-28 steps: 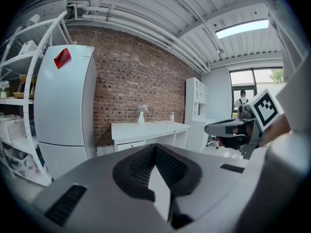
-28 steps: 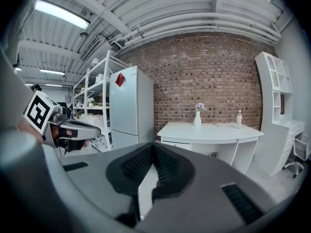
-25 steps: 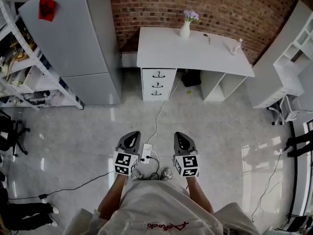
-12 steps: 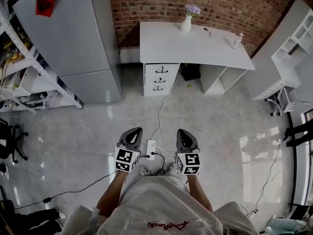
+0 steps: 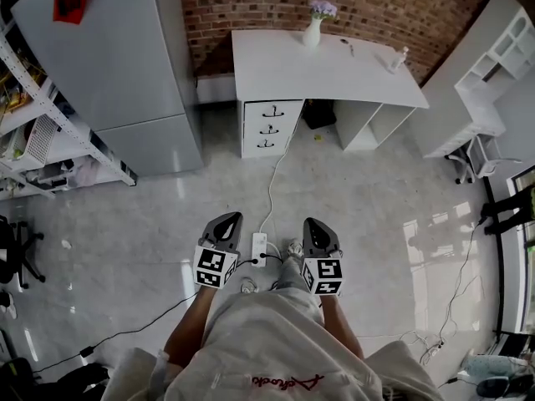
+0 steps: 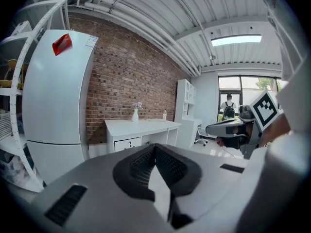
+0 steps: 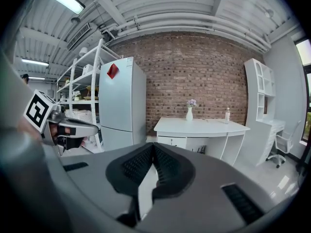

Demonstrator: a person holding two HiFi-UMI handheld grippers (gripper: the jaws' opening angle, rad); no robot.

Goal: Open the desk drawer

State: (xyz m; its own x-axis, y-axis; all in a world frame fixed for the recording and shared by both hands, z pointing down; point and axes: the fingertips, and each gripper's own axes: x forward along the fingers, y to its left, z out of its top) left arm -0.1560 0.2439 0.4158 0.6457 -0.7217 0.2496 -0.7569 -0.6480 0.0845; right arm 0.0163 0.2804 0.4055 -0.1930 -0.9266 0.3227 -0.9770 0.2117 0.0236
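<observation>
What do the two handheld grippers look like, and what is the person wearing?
Both the left gripper and the right gripper have smooth grey shells that taper toward the tips, with small dark slots. Each carries a cube with black-and-white square markers at its rear. The pads inside the jaws are black and ribbed. The person wears a pale top with red print.

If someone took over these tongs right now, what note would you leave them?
Left tongs: shut, empty.
Right tongs: shut, empty.
Both are held low, well short of the white desk by the red brick wall.
The white three-drawer stack sits under the desk's left end in the head view; all three drawers look closed.
Done: nothing yet.
Left: walk up, open one pair of tongs, grip a dark handle, pull.
</observation>
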